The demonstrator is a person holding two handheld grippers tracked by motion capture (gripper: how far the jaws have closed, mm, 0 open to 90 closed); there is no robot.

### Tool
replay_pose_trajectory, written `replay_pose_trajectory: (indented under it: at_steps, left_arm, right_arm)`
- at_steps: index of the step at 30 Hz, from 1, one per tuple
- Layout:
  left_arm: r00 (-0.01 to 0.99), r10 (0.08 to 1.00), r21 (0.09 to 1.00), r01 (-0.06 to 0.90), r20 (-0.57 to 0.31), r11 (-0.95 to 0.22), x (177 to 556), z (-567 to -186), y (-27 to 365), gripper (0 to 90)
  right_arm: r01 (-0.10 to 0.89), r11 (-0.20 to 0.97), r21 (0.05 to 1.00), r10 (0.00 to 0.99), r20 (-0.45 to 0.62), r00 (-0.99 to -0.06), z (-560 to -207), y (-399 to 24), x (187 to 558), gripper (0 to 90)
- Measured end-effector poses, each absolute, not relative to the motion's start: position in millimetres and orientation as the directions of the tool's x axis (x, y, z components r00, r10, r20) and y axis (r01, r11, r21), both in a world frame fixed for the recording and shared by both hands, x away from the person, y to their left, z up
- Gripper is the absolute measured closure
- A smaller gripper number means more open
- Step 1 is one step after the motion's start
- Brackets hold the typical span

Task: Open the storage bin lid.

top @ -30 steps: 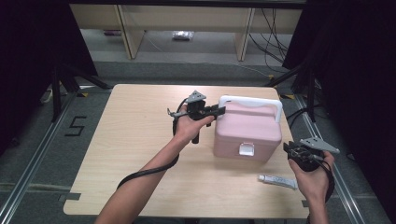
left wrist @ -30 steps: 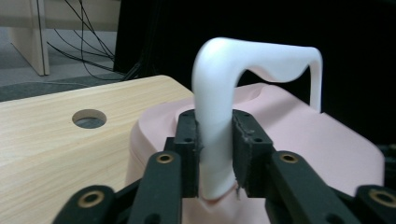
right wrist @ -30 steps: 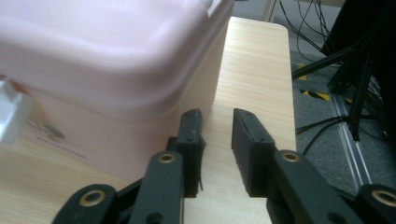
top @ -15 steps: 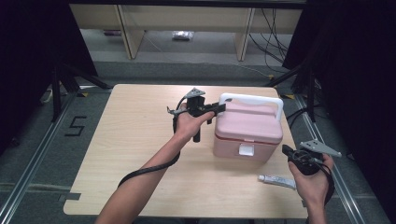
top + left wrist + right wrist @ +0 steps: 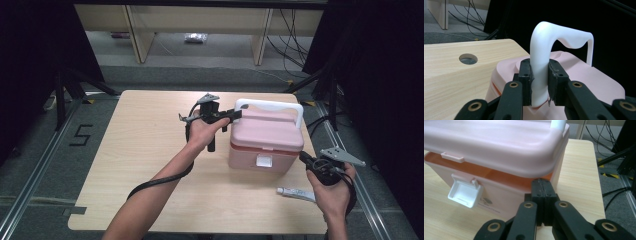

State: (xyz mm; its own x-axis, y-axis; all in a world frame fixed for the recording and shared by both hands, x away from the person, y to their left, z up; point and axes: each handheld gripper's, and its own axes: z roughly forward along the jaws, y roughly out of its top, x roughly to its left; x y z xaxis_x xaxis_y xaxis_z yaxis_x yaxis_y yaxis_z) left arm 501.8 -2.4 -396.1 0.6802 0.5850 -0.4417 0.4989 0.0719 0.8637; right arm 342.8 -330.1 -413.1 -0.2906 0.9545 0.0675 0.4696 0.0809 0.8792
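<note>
A pink box (image 5: 266,141) stood on the table (image 5: 135,150), toward the 3 o'clock side of the top in the high view, with a white handle (image 5: 270,106) raised over the far edge of its lid (image 5: 267,131). The left gripper (image 5: 231,116) reached in from 9 o'clock of the box, level with the lid, and its 2 jaws were clamped on the near upright of that handle; the left gripper view showed the handle (image 5: 541,62) pinched between the 2 black pads (image 5: 525,75), with the pink lid (image 5: 584,80) beneath. The lid was lifted a little at the front, so that a gap with an orange inner rim (image 5: 486,173) showed under it in the right gripper view, and the white latch (image 5: 465,192) hung loose on the front wall. The right gripper (image 5: 303,158) sat at about 5 o'clock of the box, near its front right corner. Its jaws had just been closing and now stood pressed together with nothing between them, their tips (image 5: 541,188) close to the lower edge of the lid; whether they touched the box could not be told. A small white tube (image 5: 296,193) lay on the table at 6 o'clock of the box, just beside the right hand (image 5: 332,192).
</note>
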Motion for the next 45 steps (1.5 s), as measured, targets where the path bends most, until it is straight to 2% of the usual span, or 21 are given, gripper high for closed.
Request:
replay_pose_trajectory:
  at_steps: [7,10,12,16,18,19,25,30,36,45]
  left_arm:
    - [0.688,0.578,0.871,0.485,-0.438,0.082,503,-397,0,73.2]
    - [0.698,0.58,0.885,0.456,-0.42,0.092,500,-395,2,65.0]
    - [0.701,0.583,0.893,0.438,-0.412,0.105,498,-391,6,60.0]
    - [0.72,0.584,0.915,0.388,-0.374,0.106,488,-380,14,57.5]
    - [0.736,0.576,0.924,0.369,-0.356,0.099,480,-375,18,61.0]
    - [0.745,0.571,0.928,0.361,-0.345,0.089,477,-374,20,63.3]
    - [0.781,0.546,0.943,0.328,-0.301,0.052,460,-374,30,77.3]
    - [0.804,0.534,0.955,0.297,-0.26,0.018,448,-377,34,84.7]
    - [0.832,0.509,0.964,0.267,-0.223,-0.014,430,-382,36,88.7]
    - [0.851,0.493,0.973,0.229,-0.18,-0.04,416,-394,37,89.5]
  right_arm:
    - [0.447,0.077,0.891,0.955,0.062,-0.289,-411,-330,345,90.0]
    - [0.446,0.079,0.892,0.958,0.057,-0.283,-411,-329,345,90.0]
    - [0.457,0.035,0.889,0.96,0.097,-0.262,-411,-326,345,90.0]
    - [0.434,0.066,0.898,0.959,0.063,-0.276,-411,-328,346,90.0]
    - [0.45,0.023,0.893,0.963,0.1,-0.249,-411,-325,344,90.0]
    - [0.433,0.052,0.9,0.96,0.075,-0.269,-411,-327,346,90.0]
    - [0.414,0.044,0.909,0.962,0.074,-0.263,-408,-324,345,90.0]
    - [0.407,0.054,0.912,0.961,0.063,-0.27,-405,-325,347,90.0]
    - [0.397,0.062,0.916,0.964,0.048,-0.262,-402,-325,347,90.0]
    - [0.411,0.027,0.911,0.965,0.083,-0.247,-399,-321,346,90.0]
